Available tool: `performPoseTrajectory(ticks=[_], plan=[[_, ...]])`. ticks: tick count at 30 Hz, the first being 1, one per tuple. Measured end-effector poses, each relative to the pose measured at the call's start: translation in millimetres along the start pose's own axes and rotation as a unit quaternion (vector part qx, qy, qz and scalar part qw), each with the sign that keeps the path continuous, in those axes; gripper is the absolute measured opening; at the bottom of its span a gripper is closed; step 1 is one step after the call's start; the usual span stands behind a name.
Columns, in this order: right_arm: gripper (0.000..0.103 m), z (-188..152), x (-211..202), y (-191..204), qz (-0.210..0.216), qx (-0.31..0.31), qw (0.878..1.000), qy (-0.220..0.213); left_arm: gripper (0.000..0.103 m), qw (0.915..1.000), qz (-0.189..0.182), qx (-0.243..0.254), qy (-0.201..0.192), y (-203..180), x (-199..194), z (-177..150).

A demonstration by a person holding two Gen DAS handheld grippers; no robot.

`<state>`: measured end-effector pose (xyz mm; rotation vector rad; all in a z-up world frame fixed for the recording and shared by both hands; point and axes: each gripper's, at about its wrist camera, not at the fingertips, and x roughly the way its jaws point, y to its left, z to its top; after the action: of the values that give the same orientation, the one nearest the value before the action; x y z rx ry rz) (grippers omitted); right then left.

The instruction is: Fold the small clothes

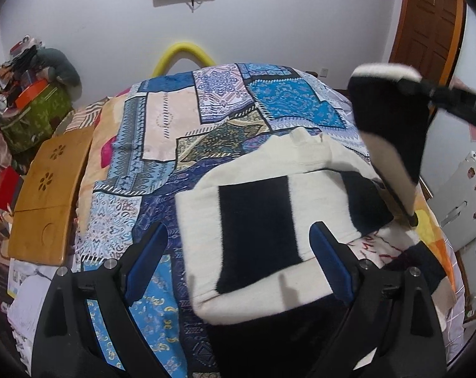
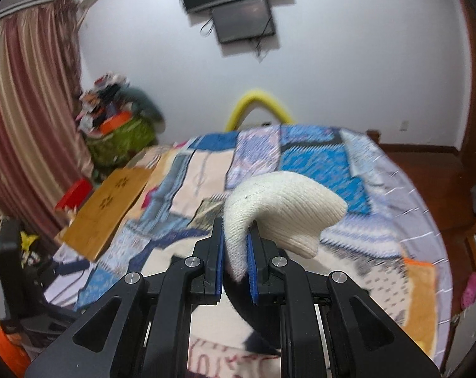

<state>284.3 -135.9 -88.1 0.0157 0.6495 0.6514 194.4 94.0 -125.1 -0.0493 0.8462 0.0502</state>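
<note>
A cream and black knitted sweater [image 1: 257, 220] lies on the patchwork bed cover [image 1: 181, 126], partly folded. My left gripper [image 1: 238, 245] is open and hovers just over its near part, touching nothing. My right gripper [image 2: 235, 245] is shut on the sweater's sleeve [image 2: 282, 208], cream at the cuff and black lower down. In the left wrist view that sleeve [image 1: 392, 119] hangs lifted above the sweater's right side, held by the right gripper [image 1: 427, 89].
A wooden lap tray [image 1: 49, 195] lies at the bed's left edge. A cluttered green box [image 1: 33, 110] stands beyond it. Another garment with red lettering [image 1: 382, 249] lies at the sweater's right. A yellow curved bar [image 1: 183, 53] stands behind the bed.
</note>
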Motion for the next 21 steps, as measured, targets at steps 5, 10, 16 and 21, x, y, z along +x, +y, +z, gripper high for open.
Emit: performPoseTrajectory(ticks=[5, 10, 16, 21], plan=[[0.012, -17, 30, 20, 0.019, -0.010, 0.999, 0.044, 0.092, 0.9999, 0.000, -0.016, 0.001, 13, 1, -3], [0.012, -39, 56, 34, 0.039, -0.008, 0.995, 0.091, 0.092, 0.9995, -0.002, -0.030, 0.006, 20, 3, -6], [0.017, -56, 77, 40, 0.054, -0.005, 0.988, 0.144, 0.092, 0.9995, 0.001, -0.031, 0.004, 23, 1, -7], [0.033, -62, 75, 41, 0.066, -0.002, 0.984, 0.164, 0.092, 0.9994, -0.001, -0.036, 0.002, 23, 0, -5]])
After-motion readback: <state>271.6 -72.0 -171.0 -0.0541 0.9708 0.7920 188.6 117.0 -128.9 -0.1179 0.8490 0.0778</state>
